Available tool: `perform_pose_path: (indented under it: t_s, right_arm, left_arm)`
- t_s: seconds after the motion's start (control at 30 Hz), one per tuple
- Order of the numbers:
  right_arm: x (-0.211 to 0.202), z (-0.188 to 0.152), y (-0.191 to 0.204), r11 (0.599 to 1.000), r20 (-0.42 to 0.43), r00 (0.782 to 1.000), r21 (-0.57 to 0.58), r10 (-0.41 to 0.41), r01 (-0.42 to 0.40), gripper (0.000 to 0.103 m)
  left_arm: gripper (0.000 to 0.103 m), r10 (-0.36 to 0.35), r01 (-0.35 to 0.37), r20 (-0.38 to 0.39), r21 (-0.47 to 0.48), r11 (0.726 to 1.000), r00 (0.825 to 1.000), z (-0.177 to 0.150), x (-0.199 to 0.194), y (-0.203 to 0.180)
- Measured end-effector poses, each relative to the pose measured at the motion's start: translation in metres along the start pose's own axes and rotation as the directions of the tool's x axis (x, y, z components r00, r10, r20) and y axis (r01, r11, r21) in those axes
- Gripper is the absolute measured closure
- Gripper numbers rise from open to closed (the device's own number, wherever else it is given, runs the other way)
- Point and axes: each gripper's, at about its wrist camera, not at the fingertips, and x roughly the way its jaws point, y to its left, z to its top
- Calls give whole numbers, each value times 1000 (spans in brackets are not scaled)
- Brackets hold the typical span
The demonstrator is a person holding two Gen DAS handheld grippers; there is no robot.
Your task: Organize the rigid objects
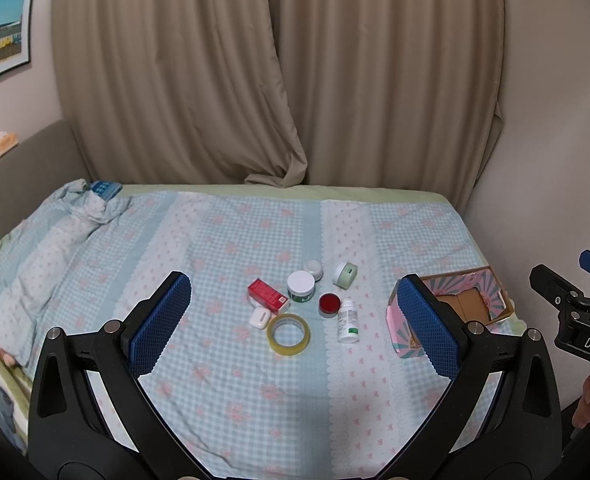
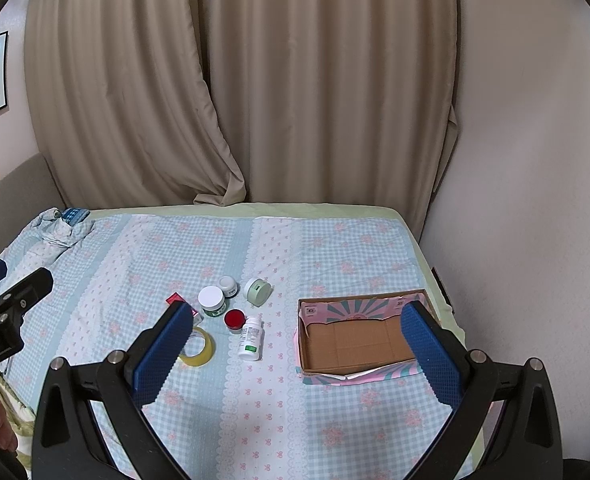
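Note:
Small objects cluster mid-bed: a red box [image 1: 267, 295], a white-lidded green jar [image 1: 301, 286], a small white jar [image 1: 313, 269], a pale green jar [image 1: 345, 274], a red-lidded jar [image 1: 329, 304], a white bottle lying down [image 1: 347, 321], a white earbud case [image 1: 259, 317] and a yellow tape roll [image 1: 289, 334]. An empty cardboard box with pink patterned sides [image 2: 359, 338] sits to their right. My left gripper [image 1: 295, 320] is open above the cluster, holding nothing. My right gripper [image 2: 295, 354] is open and empty, between the bottle [image 2: 251, 338] and the box.
The bed has a blue checked floral sheet [image 2: 335, 256]. A bunched blanket and a blue item [image 1: 105, 189] lie at the far left corner. Beige curtains [image 1: 275, 80] hang behind; a wall [image 2: 535, 160] runs along the right edge.

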Motion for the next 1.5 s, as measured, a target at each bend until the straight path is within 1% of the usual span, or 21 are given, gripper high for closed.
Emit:
perform_pose_path:
  t_s: [0.5, 0.73, 0.97, 1.1, 1.3, 1.5]
  right_arm:
    - [-2, 0, 1, 1000, -1, 1000, 6, 6, -6, 0]
    - [-2, 3, 5, 1000, -12, 1000, -1, 29, -29, 0]
    - [-1, 2, -8, 999, -20, 998, -4, 53, -53, 0]
    - [0, 2, -11, 998, -19, 998, -4, 59, -59, 0]
    - [12, -3, -18, 996, -47, 995, 22, 90, -89, 0]
    - [33, -12, -6, 993, -112, 988, 48, 108, -103, 0]
  left_arm:
    - [1, -2, 2, -7, -5, 1000, 1000, 1, -1, 1]
    - [1, 11, -11, -30, -22, 1000, 999, 1, -3, 0]
    - [1, 15, -18, -53, -56, 998, 999, -3, -7, -1]
    - [1, 31, -36, -84, -48, 998, 996, -4, -6, -2]
    - [1, 42, -48, -133, -44, 998, 990, -10, 5, 7]
    - [1, 0, -8, -169, -45, 999, 986, -14, 33, 31]
